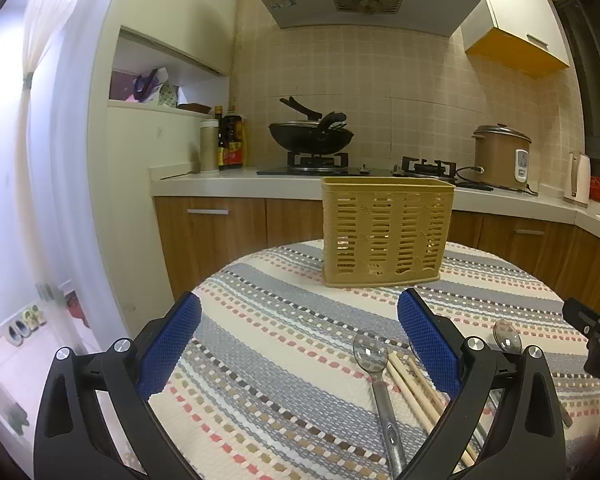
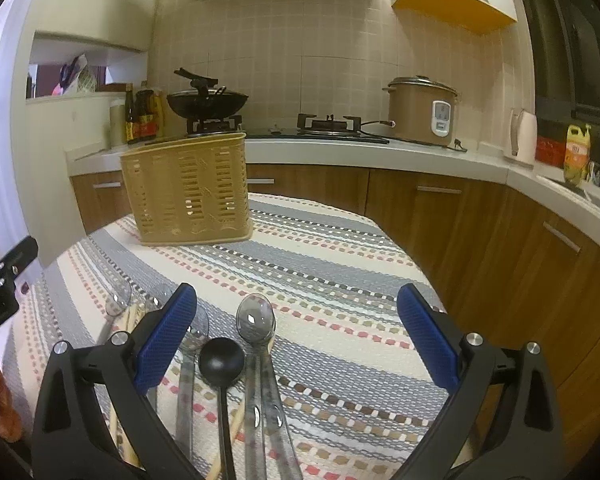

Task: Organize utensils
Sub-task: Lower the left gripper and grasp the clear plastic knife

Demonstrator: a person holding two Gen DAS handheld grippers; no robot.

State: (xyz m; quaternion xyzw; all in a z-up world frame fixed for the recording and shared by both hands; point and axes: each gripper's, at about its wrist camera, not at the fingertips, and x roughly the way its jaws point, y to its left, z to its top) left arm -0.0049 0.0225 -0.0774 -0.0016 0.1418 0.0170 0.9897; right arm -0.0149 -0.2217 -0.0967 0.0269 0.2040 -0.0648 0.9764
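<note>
A tan slotted utensil basket point(image 1: 386, 230) stands upright at the far side of the round table; it also shows in the right wrist view point(image 2: 190, 190). My left gripper point(image 1: 300, 340) is open and empty, above the cloth. Under its right finger lie a clear spoon point(image 1: 374, 364), wooden chopsticks point(image 1: 416, 392) and a second clear spoon point(image 1: 507, 336). My right gripper point(image 2: 296, 336) is open and empty, hovering over a black ladle point(image 2: 221, 364) and clear spoons point(image 2: 255, 320). More clear spoons point(image 2: 118, 300) and chopsticks point(image 2: 130, 318) lie to the left, partly hidden by the left finger.
The table wears a striped woven cloth point(image 2: 320, 276). Behind it runs a kitchen counter point(image 1: 228, 184) with a wok point(image 1: 310, 136), bottles point(image 1: 230, 140) and a rice cooker point(image 2: 422, 110). The other gripper shows at the right edge of the left view point(image 1: 596, 332) and at the left edge of the right view point(image 2: 0, 280).
</note>
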